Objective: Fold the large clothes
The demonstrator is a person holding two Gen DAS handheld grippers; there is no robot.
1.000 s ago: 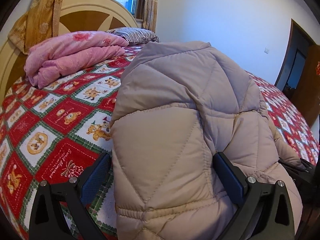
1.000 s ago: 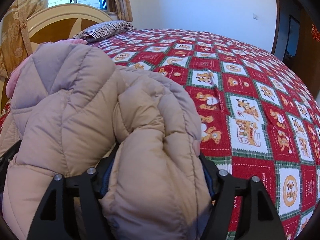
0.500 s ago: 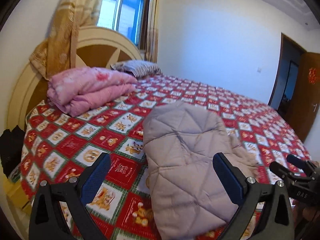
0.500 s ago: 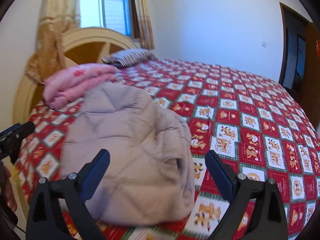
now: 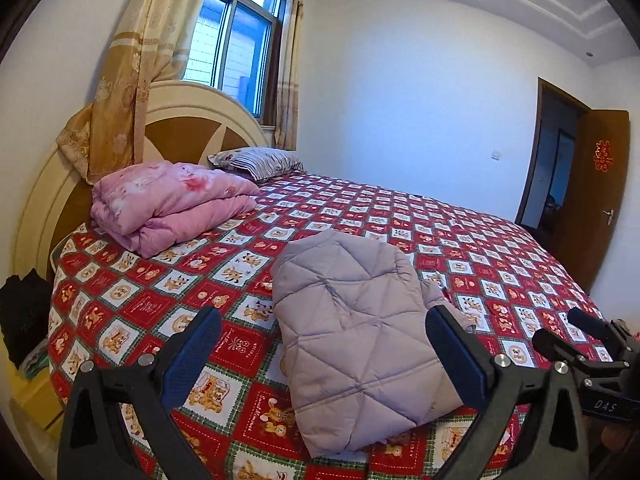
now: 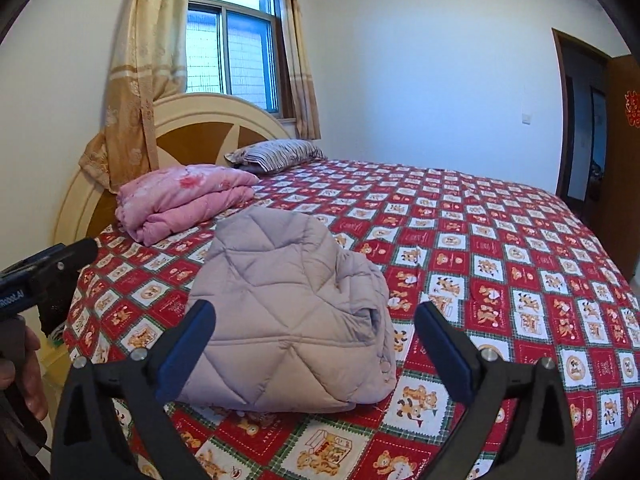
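Where the folded quilted jacket (image 5: 360,336) lies near the bed's front edge, its near corners pass behind the blue pads of each camera's own fingers, so those corners are hidden in both views. The jacket is a pale beige-grey bundle resting on the red patchwork bedspread (image 5: 500,248), with a loose fold bulging at its right side in the right wrist view (image 6: 288,320). The left gripper (image 5: 324,352) has its fingers spread wide apart with nothing between them, held above and short of the jacket. The right gripper (image 6: 316,344) is likewise spread wide and grips nothing.

Part of the right gripper shows at the edge of the left view, cut off by the frame; part of the left gripper, with a hand (image 6: 24,376) below it, shows at the left edge of the right view.

A folded pink quilt (image 5: 168,204) sits near the headboard (image 5: 188,120), well apart from the jacket, with a striped pillow (image 5: 260,162) beyond it. A dark heap (image 5: 24,312) beside the bed is too dim to identify. A brown door (image 5: 592,200) stands open at the far right.
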